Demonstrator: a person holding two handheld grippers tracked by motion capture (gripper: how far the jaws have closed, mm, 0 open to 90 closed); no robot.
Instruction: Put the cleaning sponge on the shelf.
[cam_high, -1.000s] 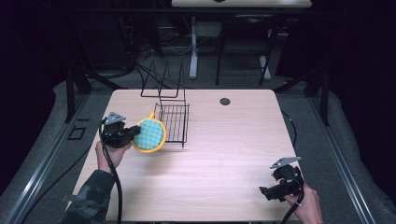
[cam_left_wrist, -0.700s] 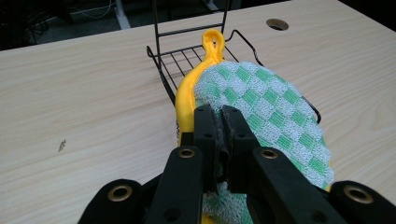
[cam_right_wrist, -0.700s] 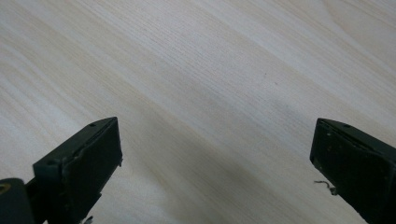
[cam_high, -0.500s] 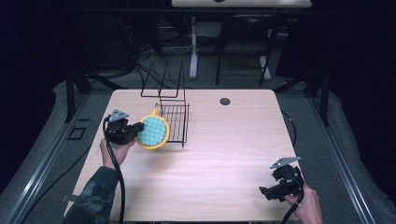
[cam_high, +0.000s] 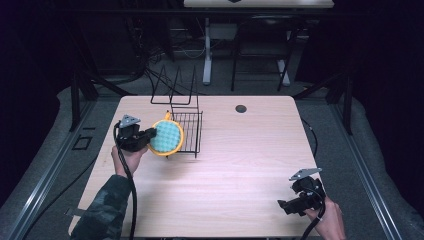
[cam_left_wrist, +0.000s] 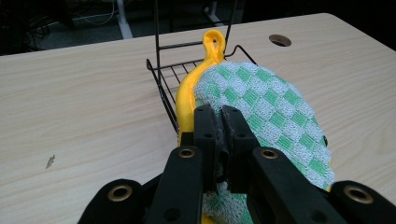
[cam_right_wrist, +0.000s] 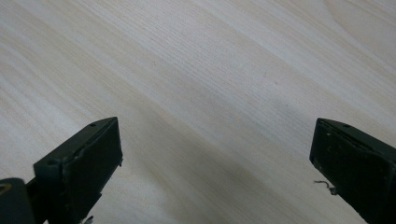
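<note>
Fingers, left: black pads (cam_left_wrist: 208, 135) pressed close together on the near edge of the pot holder; cloth pinched between them; nothing else in the grip
Fingers, right: set wide apart over bare wood, nothing between them; one pad (cam_right_wrist: 84, 163) at each side of the right gripper view
Left gripper (cam_high: 148, 136): held in the person's left hand (cam_high: 129, 159) at the left side of the table; pointing toward the rack
Right gripper (cam_high: 286, 206): low over the near right corner, well apart from rack and cloth; idle
Pot holder (cam_high: 166, 138): round, green-and-white check face, yellow rim, yellow hanging loop (cam_left_wrist: 213, 43) at its far end; held up on edge just beside the near left side of the rack; whether its rim touches the wires cannot be told from the high view
Wire rack (cam_high: 189, 129): black, shallow basket with upright divider wires at the back; stands left of centre on the table; basket floor appears bare
Table (cam_high: 240, 165): pale wood, dark grommet hole (cam_high: 241, 108) near the far edge
Progress, judged: pick-up done, item lifted and brought to the rack; placing not yet done
Remaining, judged: carry the cloth over the basket wall or into a slot; set it down; release; right hand has no part so far
</note>
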